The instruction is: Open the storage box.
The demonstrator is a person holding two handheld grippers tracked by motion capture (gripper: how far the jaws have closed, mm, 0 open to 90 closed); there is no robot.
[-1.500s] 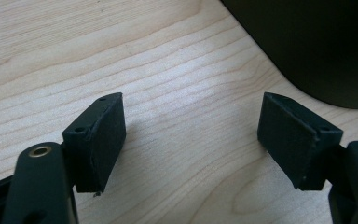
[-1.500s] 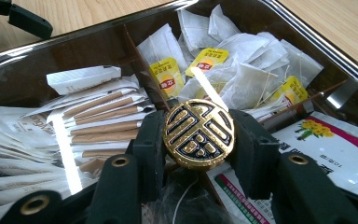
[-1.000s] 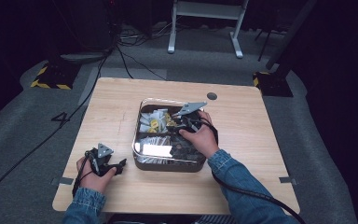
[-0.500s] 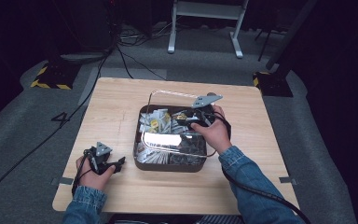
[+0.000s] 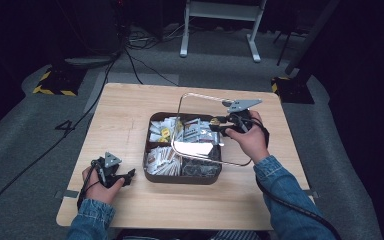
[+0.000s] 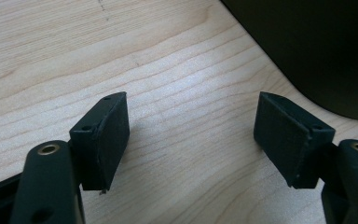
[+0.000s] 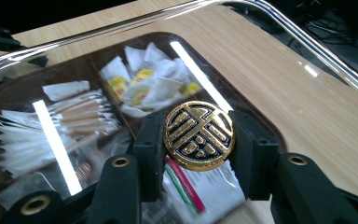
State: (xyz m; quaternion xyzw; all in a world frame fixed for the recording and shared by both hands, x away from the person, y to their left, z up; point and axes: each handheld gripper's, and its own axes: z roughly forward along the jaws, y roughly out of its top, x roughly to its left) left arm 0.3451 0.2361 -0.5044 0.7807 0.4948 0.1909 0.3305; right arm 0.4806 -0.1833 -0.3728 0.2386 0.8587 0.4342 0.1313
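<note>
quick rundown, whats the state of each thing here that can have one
clear lid: lifted off the box, tilted, held by its gold knob
gold knob: clamped between the jaws
right gripper: shut on the knob
left gripper: open, nothing between the jaws, low over the table
box: uncovered, compartments full of packets

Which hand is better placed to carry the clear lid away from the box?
Right. Its tongs are shut on the gold knob of the clear lid, raised over the box. The left tongs are open over bare table.
</note>
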